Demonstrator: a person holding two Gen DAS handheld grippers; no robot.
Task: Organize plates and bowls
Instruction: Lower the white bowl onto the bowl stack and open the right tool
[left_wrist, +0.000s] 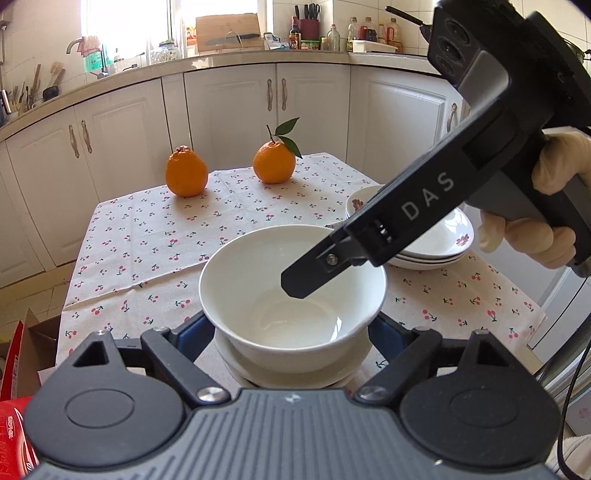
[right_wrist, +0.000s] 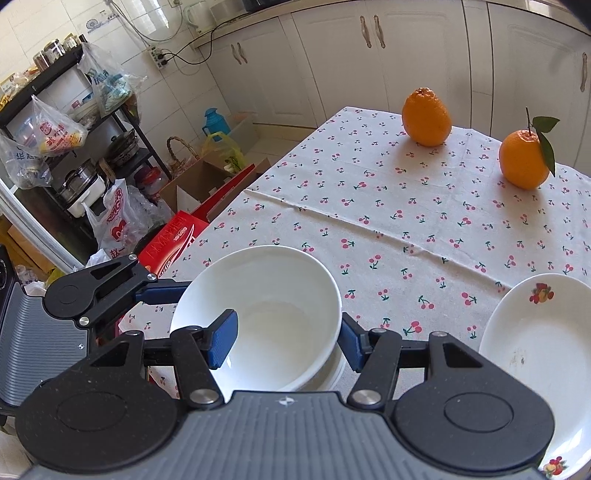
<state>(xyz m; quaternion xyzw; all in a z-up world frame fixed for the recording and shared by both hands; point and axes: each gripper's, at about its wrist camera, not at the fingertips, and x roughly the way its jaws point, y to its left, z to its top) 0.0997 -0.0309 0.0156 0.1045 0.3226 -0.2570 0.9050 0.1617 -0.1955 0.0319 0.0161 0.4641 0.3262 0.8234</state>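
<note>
Bowl: white, deep, nested in a second white bowl on the near part of the cherry-print tablecloth. Right gripper pinches its rim, one blue pad inside, the other outside. Left gripper: blue fingers flank the stacked bowls low down; whether they press, cannot tell. Beside, to the right: stack of white plates with fruit print. Far end: two oranges, apart, one with leaves.

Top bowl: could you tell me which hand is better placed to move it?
Right: the right gripper pinches the top bowl by its wall; the left gripper merely flanks the bowl beneath.
</note>
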